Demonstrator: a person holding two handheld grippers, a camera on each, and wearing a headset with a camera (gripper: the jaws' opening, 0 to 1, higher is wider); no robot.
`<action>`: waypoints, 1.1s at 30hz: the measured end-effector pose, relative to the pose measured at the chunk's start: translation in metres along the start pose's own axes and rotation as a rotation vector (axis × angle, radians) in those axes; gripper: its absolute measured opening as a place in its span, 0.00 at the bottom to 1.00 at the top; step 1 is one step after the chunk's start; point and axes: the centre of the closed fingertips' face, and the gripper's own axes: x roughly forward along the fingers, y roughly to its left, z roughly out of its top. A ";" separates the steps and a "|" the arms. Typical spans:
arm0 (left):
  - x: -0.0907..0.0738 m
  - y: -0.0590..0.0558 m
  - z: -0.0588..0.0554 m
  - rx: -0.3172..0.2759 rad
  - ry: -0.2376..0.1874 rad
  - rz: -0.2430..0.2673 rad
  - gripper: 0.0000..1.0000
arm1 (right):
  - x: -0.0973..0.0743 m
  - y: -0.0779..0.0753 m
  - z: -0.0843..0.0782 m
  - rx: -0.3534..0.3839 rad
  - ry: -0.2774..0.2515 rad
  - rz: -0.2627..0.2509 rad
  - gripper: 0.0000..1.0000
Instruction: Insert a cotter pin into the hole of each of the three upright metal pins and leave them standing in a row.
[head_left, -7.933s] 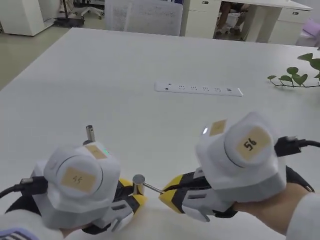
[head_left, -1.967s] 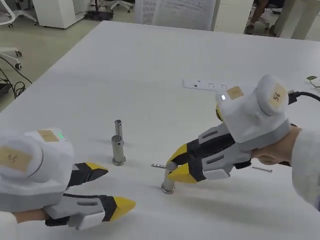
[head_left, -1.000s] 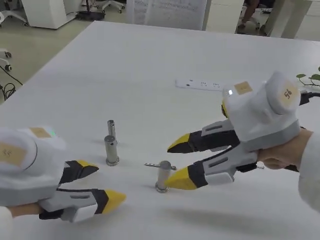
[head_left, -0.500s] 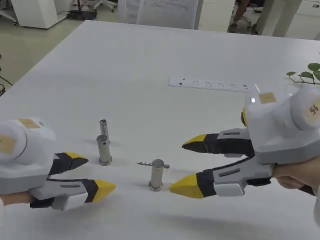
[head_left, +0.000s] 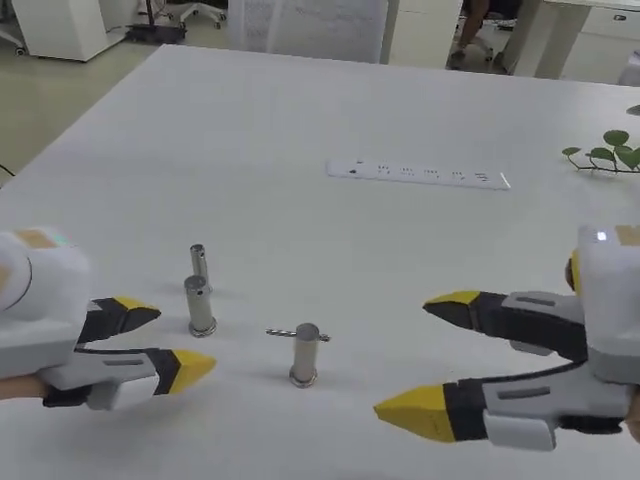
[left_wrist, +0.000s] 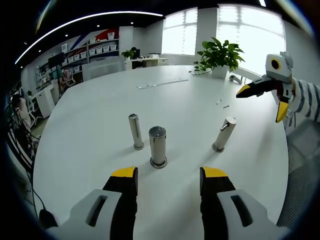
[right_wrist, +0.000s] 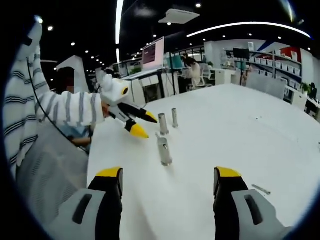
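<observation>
Three metal pins (head_left: 200, 305) stood at lower centre of the bench (head_left: 300, 130); the nearest pin (head_left: 304, 358) was already crossed by a cotter pin (head_left: 280, 333). For the next, a spare cotter pin (right_wrist: 261, 189) was judged best pinched by its end and kept level with the hole. The left gripper (head_left: 182, 338) and right gripper (head_left: 405, 355) were held spread wide, with nothing grasped or touched.
</observation>
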 end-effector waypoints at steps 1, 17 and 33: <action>0.000 0.000 0.001 -0.001 -0.002 -0.001 0.49 | -0.004 0.000 -0.004 0.010 -0.001 -0.003 0.76; 0.008 0.000 0.007 0.007 -0.011 -0.002 0.48 | -0.034 -0.015 -0.050 0.187 0.014 -0.117 0.96; 0.013 0.008 0.010 0.023 -0.021 0.044 0.43 | -0.055 -0.019 -0.071 0.280 0.019 -0.195 1.00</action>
